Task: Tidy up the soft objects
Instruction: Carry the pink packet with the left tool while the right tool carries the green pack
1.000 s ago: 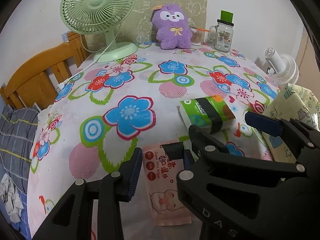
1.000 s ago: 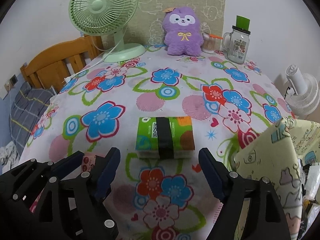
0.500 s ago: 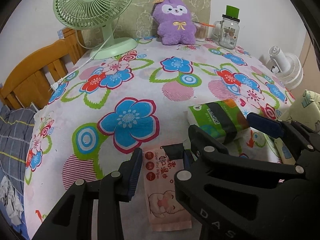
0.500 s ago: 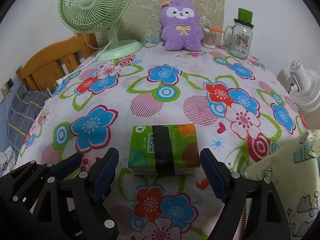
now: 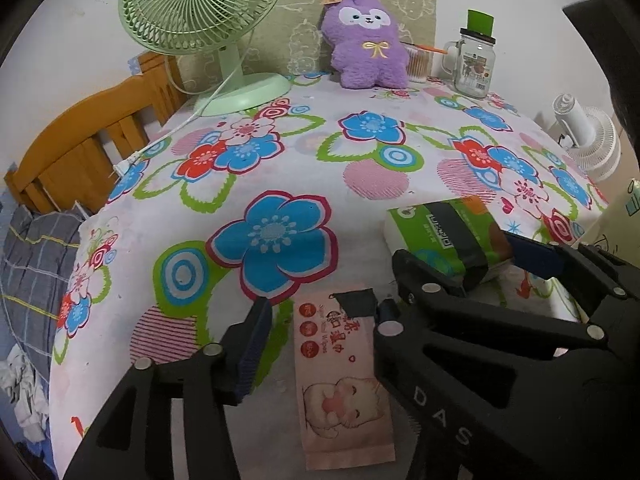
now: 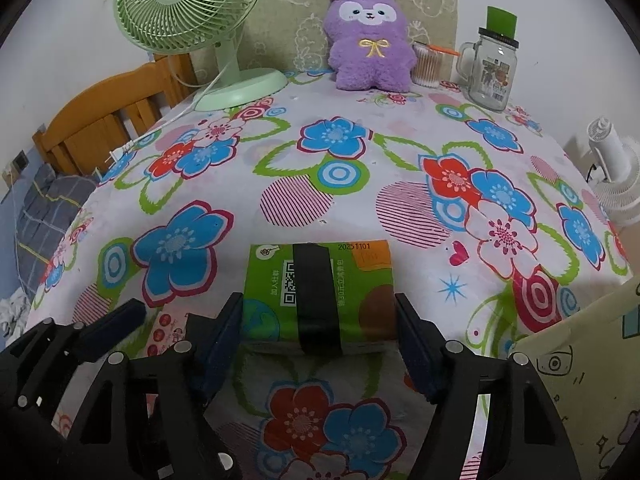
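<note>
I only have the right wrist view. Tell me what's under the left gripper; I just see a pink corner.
Observer: A pink wet-wipes pack lies flat on the tablecloth, lengthwise between the left gripper's open fingers.
Operator: Describe its far end.
Observer: A piece of black tape is stuck across that end.
Operator: Check the near end too.
Observer: It carries a printed baby face; no tape shows there.
</note>
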